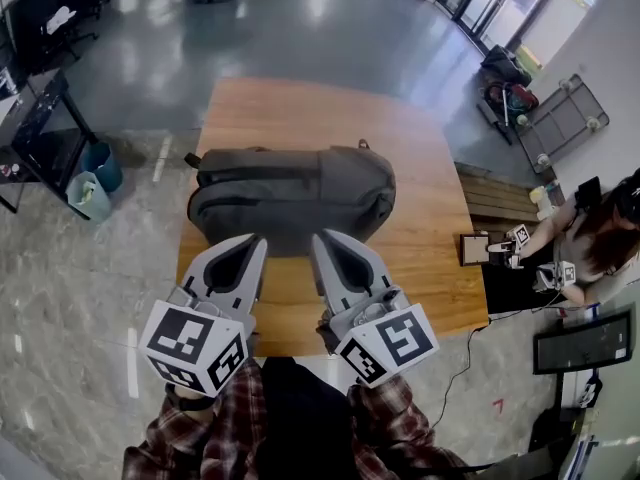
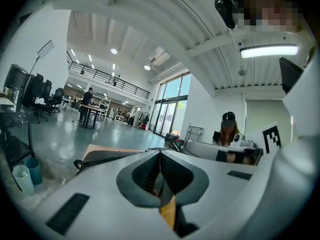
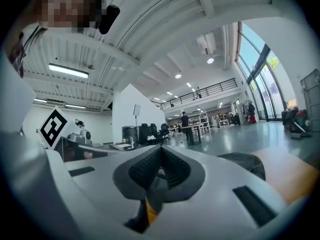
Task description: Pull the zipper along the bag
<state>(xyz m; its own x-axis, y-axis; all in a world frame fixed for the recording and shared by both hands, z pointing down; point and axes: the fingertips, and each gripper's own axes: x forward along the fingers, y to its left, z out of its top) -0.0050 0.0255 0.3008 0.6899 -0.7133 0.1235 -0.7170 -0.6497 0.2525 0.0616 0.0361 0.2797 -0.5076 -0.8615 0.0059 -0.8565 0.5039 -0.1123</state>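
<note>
Leftmost on the grey floor, 2 round bins stand side by side beside a black desk: a blue round bin and a pale green bin.

Next comes the left gripper, white with dark ribbed pads. It is level over the near edge of the rectangular wooden table. The left gripper view shows its jaws pressed together, pad on pad, pinching only each other.

Just past its tips, the dark grey fabric backpack lies on its side across the middle of the table. Its long axis runs left to right, and a strap loop sticks out at its left end. The zipper pull is too small to make out.

Alongside, the right gripper points at the same near side of the backpack. Its jaws are likewise closed on themselves.

Farther right, off the table, a seated person works at a low desk.
</note>
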